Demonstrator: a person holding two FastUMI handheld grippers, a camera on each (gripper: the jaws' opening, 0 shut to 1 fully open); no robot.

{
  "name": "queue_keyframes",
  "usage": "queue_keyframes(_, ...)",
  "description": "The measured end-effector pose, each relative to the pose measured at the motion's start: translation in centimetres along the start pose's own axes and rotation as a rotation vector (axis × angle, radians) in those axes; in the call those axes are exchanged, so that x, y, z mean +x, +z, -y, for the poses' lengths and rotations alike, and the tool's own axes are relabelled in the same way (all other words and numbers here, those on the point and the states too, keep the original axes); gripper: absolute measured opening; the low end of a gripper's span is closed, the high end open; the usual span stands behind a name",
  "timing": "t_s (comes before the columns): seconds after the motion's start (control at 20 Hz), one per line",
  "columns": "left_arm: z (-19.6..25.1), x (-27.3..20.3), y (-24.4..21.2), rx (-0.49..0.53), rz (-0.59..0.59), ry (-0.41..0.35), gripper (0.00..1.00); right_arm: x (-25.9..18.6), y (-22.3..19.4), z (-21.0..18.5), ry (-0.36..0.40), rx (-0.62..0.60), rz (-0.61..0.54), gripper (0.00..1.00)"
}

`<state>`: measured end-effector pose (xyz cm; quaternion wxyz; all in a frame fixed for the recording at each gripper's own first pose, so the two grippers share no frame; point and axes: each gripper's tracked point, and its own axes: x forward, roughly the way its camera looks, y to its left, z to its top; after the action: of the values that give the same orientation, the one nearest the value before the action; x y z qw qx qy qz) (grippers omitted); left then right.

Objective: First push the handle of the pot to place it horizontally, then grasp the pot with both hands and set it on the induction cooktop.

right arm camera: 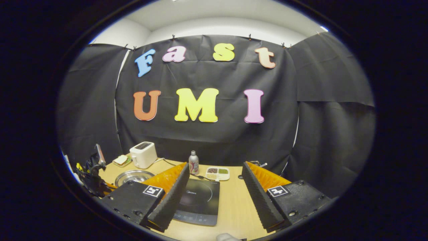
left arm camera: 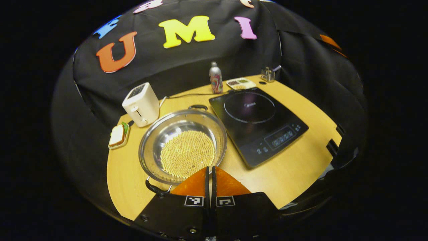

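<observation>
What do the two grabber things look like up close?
Each gripper has two flat black blocks side by side, held with small screws, and each block visible carries a square black-and-white marker sticker. On the left gripper the fingers are wedge shaped and taper to a point. The right gripper has long fingers with ribbed inner faces, like tiny ridges.
</observation>
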<state>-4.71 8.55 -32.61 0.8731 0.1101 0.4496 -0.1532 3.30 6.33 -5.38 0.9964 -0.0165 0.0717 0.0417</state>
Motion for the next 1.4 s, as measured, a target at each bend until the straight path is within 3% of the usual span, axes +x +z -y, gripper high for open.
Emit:
queue_keyframes(0.5, -4.4, 2.7, -5.5, -0.069, -0.214, -0.008, 0.00, -0.1, -2.6, 1.7, -0.040, 0.039, -0.060, 0.96)
queue_keyframes(0.55, -4.9, 2.9, -5.8, -0.070, -0.226, 0.000, 0.10, 0.0, -2.6, 1.8, -0.042, 0.038, -0.061, 0.96)
queue_keyframes(0.6, -5.4, 3.1, -6.1, -0.077, -0.233, 0.009, 0.00, -0.1, -2.7, 1.9, -0.045, 0.035, -0.063, 0.97)
queue_keyframes(0.7, -6.4, 3.4, -6.5, -0.084, -0.247, 0.028, 0.00, -0.1, -2.8, 2.0, -0.046, 0.030, -0.067, 0.97)
queue_keyframes(0.75, -6.9, 3.4, -6.6, -0.089, -0.252, 0.029, 0.10, 0.0, -2.8, 2.0, -0.045, 0.029, -0.068, 0.96)
queue_keyframes(0.85, -7.3, 3.5, -6.8, -0.093, -0.252, 0.039, 0.00, 0.1, -2.8, 2.0, -0.045, 0.025, -0.068, 0.97)
queue_keyframes(0.9, -7.6, 3.3, -6.9, -0.091, -0.253, 0.048, 0.10, 0.1, -2.8, 2.0, -0.044, 0.023, -0.069, 0.97)
queue_keyframes(1.0, -8.2, 3.4, -7.1, -0.092, -0.258, 0.060, 0.10, 0.2, -2.7, 1.8, -0.042, 0.022, -0.070, 0.97)
queue_keyframes(1.05, -8.6, 3.5, -7.2, -0.095, -0.259, 0.066, 0.00, 0.3, -2.7, 1.8, -0.041, 0.021, -0.069, 0.97)
queue_keyframes(1.1, -9.0, 3.6, -7.4, -0.098, -0.263, 0.073, 0.00, 0.3, -2.7, 1.8, -0.039, 0.019, -0.069, 0.97)
queue_keyframes(1.15, -9.4, 3.5, -7.7, -0.101, -0.266, 0.082, 0.10, 0.3, -2.7, 1.7, -0.039, 0.017, -0.068, 0.97)
queue_keyframes(1.4, -11.7, 3.8, -7.6, -0.123, -0.260, 0.108, 0.10, 0.5, -2.7, 1.5, -0.037, 0.009, -0.073, 0.97)
